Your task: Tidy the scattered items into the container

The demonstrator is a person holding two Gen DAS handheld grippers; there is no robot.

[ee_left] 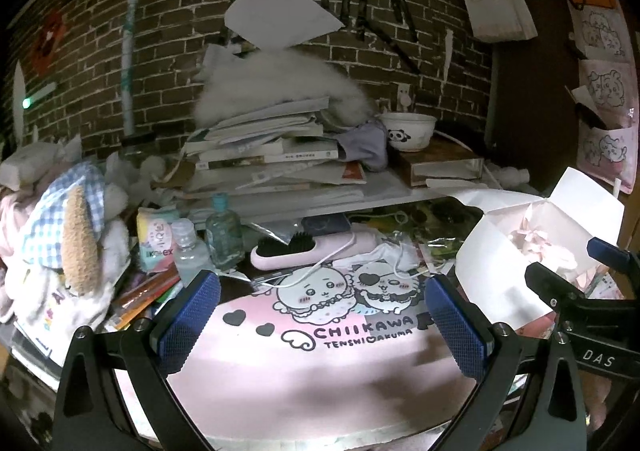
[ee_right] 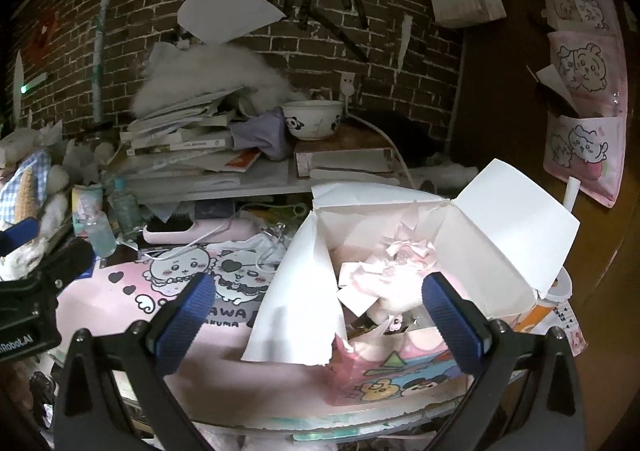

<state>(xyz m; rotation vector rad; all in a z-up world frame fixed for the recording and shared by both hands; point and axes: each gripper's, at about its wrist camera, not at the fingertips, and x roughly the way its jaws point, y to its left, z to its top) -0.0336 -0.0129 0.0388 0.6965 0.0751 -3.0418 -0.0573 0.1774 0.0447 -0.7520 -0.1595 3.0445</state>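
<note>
An open white cardboard box (ee_right: 504, 219), flaps up, sits on the right of the desk with pink and white crumpled items (ee_right: 396, 271) inside; it also shows in the left wrist view (ee_left: 500, 251). My right gripper (ee_right: 320, 321) is open just in front of the box, nothing between its fingers. My left gripper (ee_left: 322, 321) is open over the pink Chiikawa desk mat (ee_left: 320, 363), holding nothing. Scattered items lie at the mat's far edge: a pink hairbrush (ee_left: 312, 249), a white cable (ee_left: 340, 255), two clear bottles (ee_left: 224, 231) and a tissue pack (ee_left: 156, 239).
A raised shelf (ee_left: 360, 191) holds stacked books, a fluffy white item and a panda bowl (ee_left: 408, 129). A plush toy in blue check cloth (ee_left: 76, 243) and pens (ee_left: 148, 295) crowd the left. A brick wall stands behind. Pink pockets (ee_right: 584, 99) hang at right.
</note>
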